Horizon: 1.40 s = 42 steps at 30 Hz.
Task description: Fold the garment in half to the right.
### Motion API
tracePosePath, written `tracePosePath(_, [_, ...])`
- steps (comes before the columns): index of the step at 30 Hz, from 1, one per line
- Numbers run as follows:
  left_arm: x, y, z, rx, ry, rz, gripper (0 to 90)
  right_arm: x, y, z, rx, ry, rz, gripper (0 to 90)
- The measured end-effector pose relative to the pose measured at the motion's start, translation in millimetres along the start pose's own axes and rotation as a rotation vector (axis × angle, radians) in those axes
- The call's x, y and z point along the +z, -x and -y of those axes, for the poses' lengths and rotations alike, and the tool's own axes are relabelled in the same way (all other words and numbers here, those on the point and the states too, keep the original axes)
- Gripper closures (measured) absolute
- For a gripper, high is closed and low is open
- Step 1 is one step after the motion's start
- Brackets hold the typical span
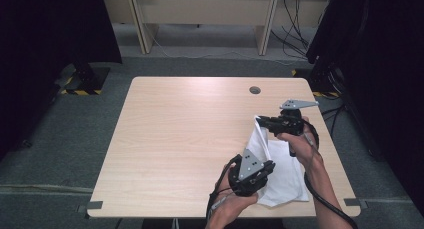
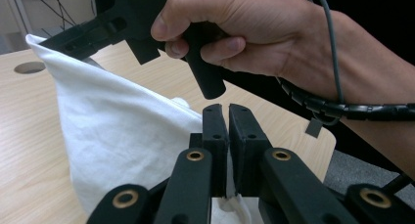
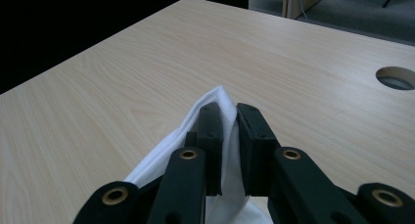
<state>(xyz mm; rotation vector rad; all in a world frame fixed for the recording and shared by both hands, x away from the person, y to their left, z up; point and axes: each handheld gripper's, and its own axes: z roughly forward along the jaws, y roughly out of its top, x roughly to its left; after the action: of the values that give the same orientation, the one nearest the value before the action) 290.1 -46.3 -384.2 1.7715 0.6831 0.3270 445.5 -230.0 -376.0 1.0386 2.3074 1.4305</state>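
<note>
I am holding a white cloth [image 1: 280, 169] with both claws, working it from my side of the table. Nearest me, the left claw [image 2: 228, 117] is clenched on a lower edge of the cloth, a bit of white fabric showing between its black jaws low down. Beyond and above it, the right claw [image 3: 229, 117] is pinching a corner of the same cloth, the tip of the fabric poking out just past its jaw ends. Between the two claws the cloth is stretching into a taut slanted sheet, while the rest is lying crumpled on the table [image 1: 175, 139] below and beside the left claw.

What I am worrying about: the right claw is gripping only the very corner, so pulling the claws further apart could tug that thin fabric out of the jaws. The slack part could also drag off the near table edge, which sits just beside it.

The cloth is looking soft, thin and matte, creasing easily. The table is smooth pale wood grain with rounded corners, and beyond the right claw a round cable hole [image 3: 395, 78] is sitting in its top.
</note>
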Motion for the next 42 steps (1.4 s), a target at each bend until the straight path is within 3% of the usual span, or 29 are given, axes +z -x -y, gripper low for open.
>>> tracePosePath(9, [19.1,7.4,-4.4,0.004,-0.017,0.025,85.0,-14.7,14.7,9.1,0.027,0.013,0.024,81.5])
tracePosePath(25, [44.8,12.1,-6.0,0.001,-0.047,0.055,84.8,-23.9,37.5,30.1,0.086,0.015,0.049,81.4])
tracePosePath(42, [65.4,17.6,-0.3,0.003,-0.084,0.076,84.6,-31.4,50.3,45.5,0.117,0.017,0.063,81.3])
